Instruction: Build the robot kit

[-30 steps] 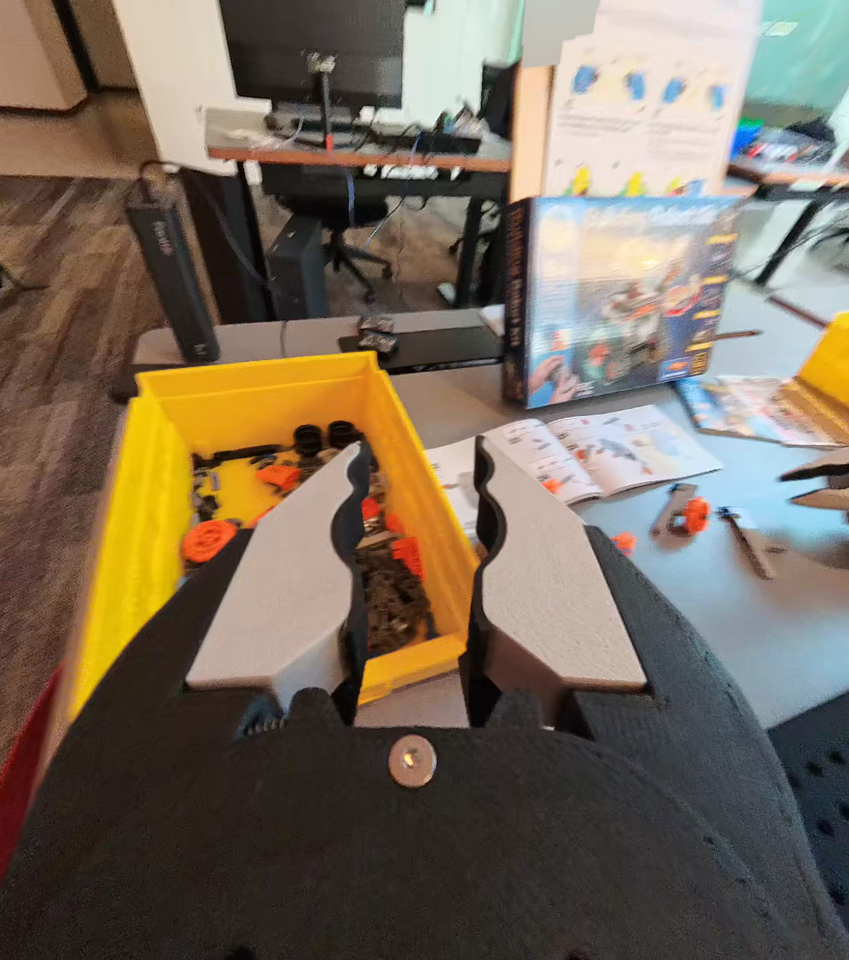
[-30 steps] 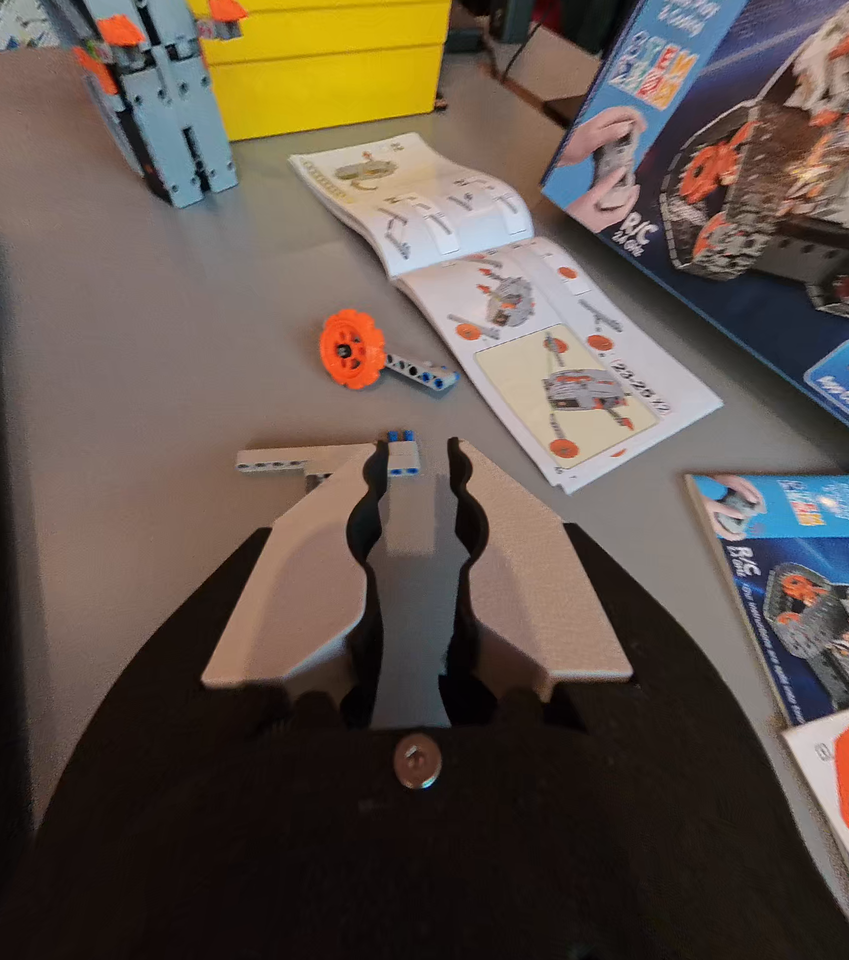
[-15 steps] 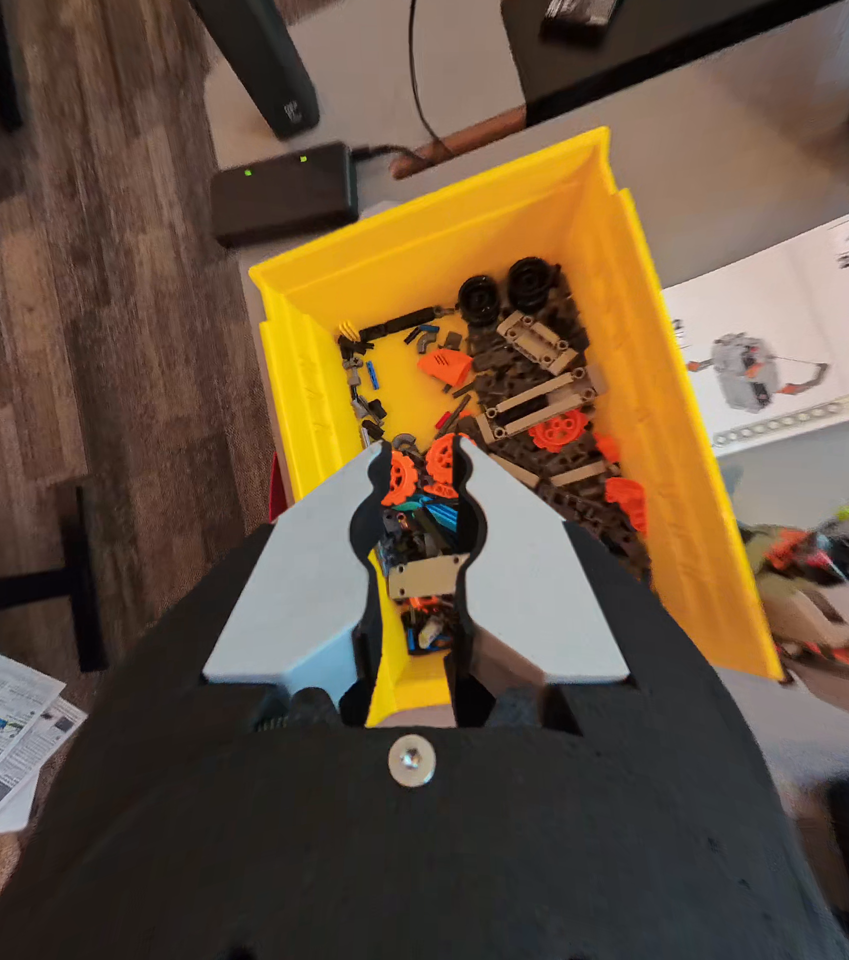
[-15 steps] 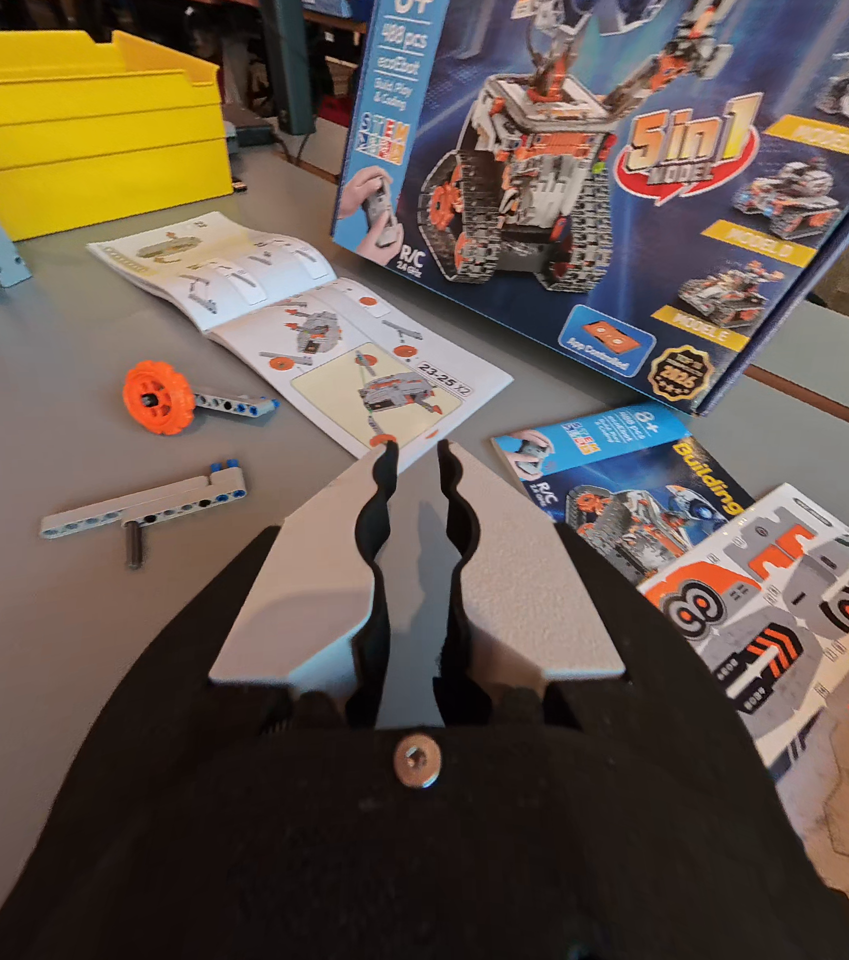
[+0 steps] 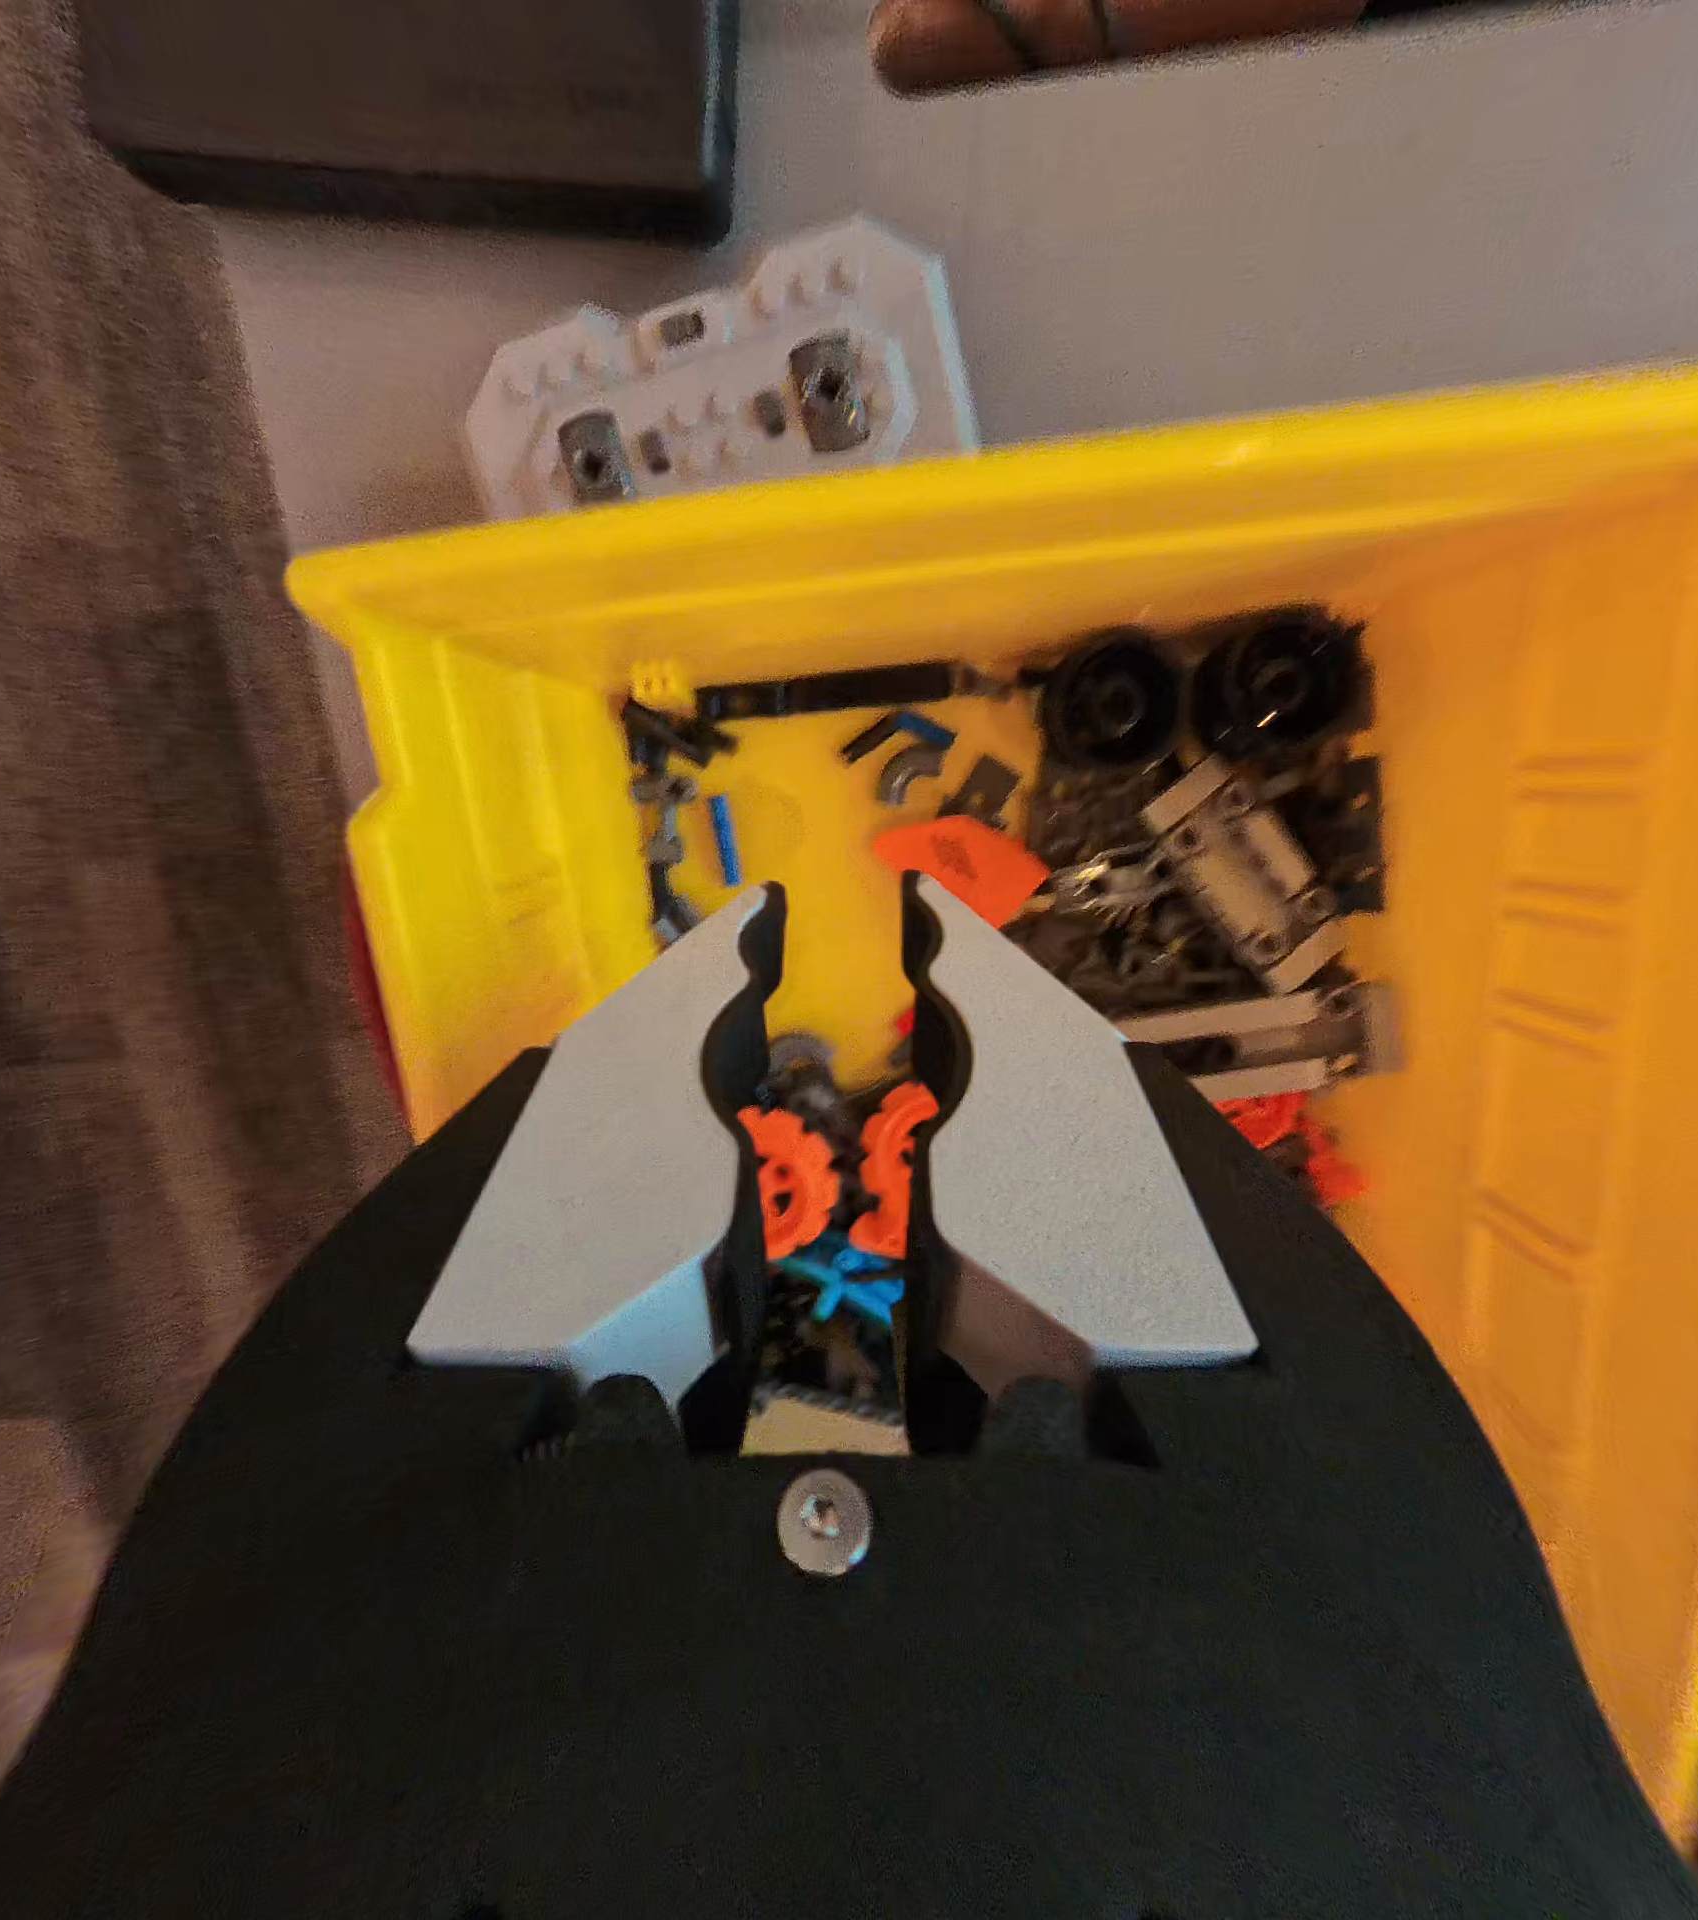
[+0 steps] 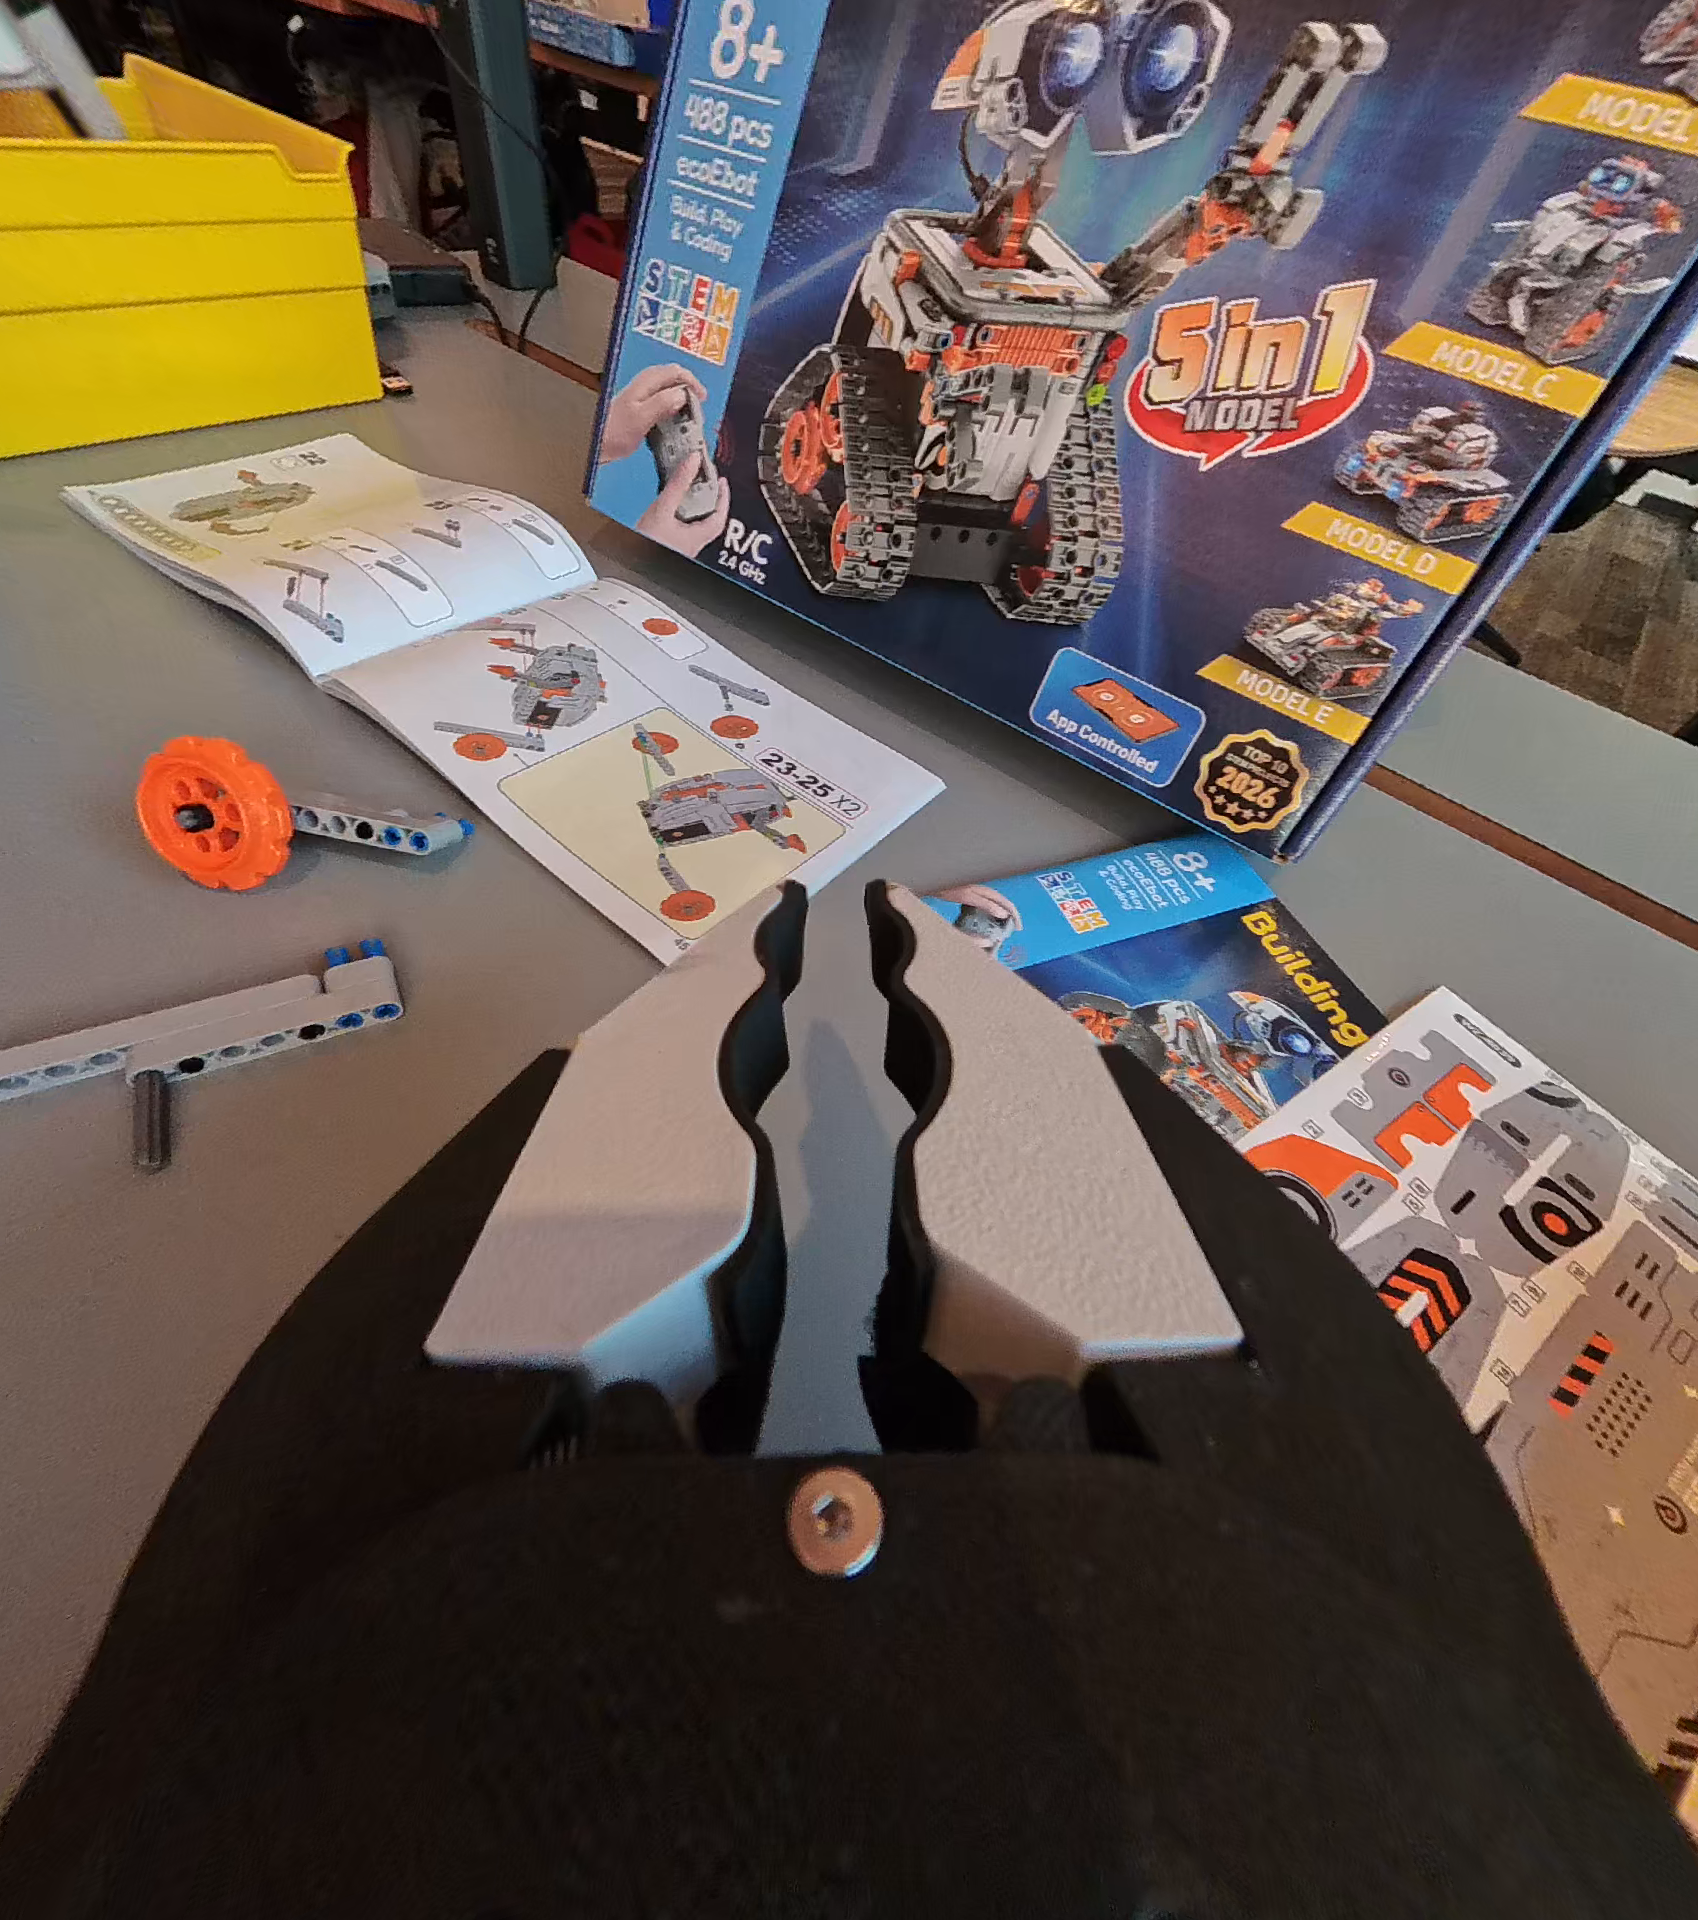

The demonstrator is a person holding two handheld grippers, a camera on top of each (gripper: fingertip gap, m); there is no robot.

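The left claw [image 5: 843, 891] hangs over a yellow bin [image 5: 928, 520], pointing down into it. Its jaws stand a narrow way apart and hold nothing. Two orange gears [image 5: 783, 1174] show through the gap, lower down among small blue and dark bits. Just past the tips lies bare yellow floor, with an orange curved panel [image 5: 959, 852] a little to the right. Farther right is a heap of dark parts with grey beams [image 5: 1229, 862] lying slantwise across it. Two black wheels [image 5: 1115, 701] sit side by side near the far wall. Behind the bin a white plate [image 5: 720, 384] with metal nuts lies on the surface. This view is blurred, so the smaller parts cannot be made out.

The right claw [image 6: 837, 896] is just above the grey surface [image 6: 45, 1299], its jaws nearly together with a slim gap, empty. To its left lies a long grey beam [image 6: 170, 1034]. Its length runs left to right, with blue pins at the right end and a dark peg pointing toward the camera. Beyond it an orange wheel [image 6: 213, 812] sits on a short beam that points right. An open booklet [image 6: 512, 665] lies past the tips. A blue leaflet [image 6: 1167, 966] and a printed sheet [image 6: 1551, 1247] lie to the right. A big picture box [image 6: 1136, 364] stands upright behind them, and a yellow tub [image 6: 118, 301] sits far left.
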